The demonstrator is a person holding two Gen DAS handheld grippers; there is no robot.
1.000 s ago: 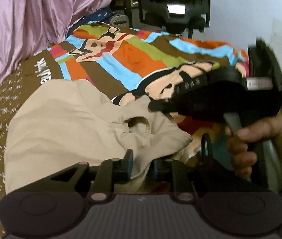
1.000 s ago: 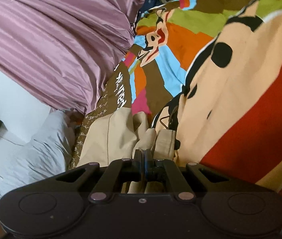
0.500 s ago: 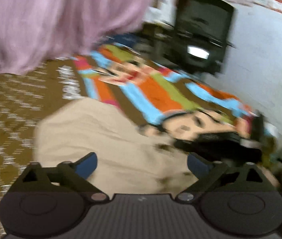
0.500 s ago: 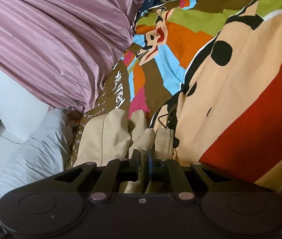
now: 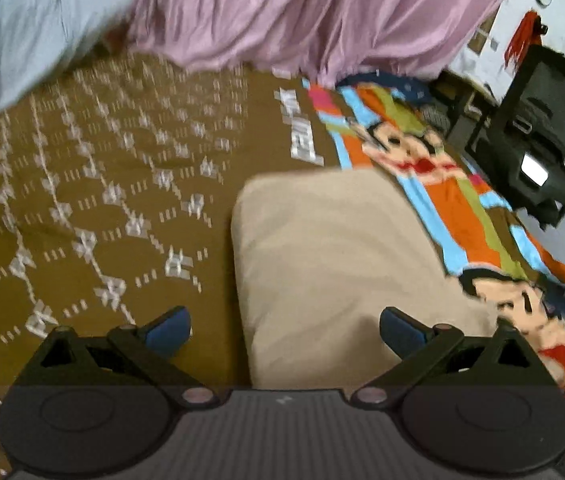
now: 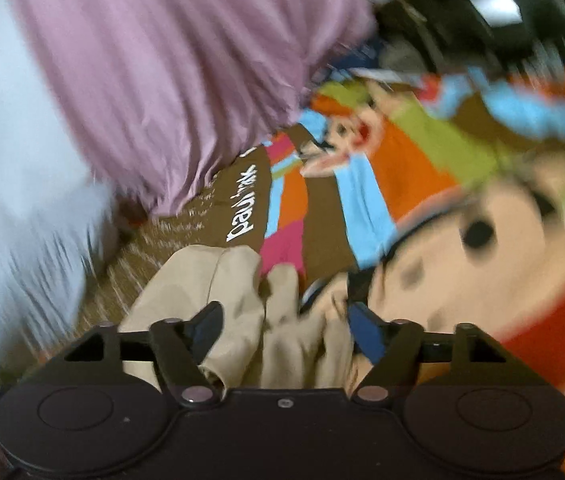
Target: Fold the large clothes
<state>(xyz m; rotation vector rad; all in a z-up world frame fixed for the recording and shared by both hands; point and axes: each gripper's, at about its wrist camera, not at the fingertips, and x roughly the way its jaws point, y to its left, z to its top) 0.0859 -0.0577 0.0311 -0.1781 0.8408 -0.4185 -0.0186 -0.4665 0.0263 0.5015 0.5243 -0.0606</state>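
A beige garment (image 5: 334, 256) lies folded on the bed, its smooth left edge running down the middle of the left wrist view. My left gripper (image 5: 285, 326) is open wide above that edge, nothing pressed between its blue pads. In the right wrist view the same beige garment (image 6: 238, 304) shows as bunched folds at its near end. My right gripper (image 6: 287, 326) hangs just over those folds with its jaws opening; the cloth sits loose between the fingers, which no longer pinch it.
The bed carries a brown patterned sheet (image 5: 82, 208) and a bright cartoon blanket (image 5: 454, 200). A pink curtain (image 5: 302, 12) hangs behind, a white pillow (image 5: 22, 32) lies at the far left, and a black office chair (image 5: 542, 148) stands to the right.
Both grippers let go of the beige garment and opened. The left swung left along the bed and rolled level. The right rose off the folds and rolled.
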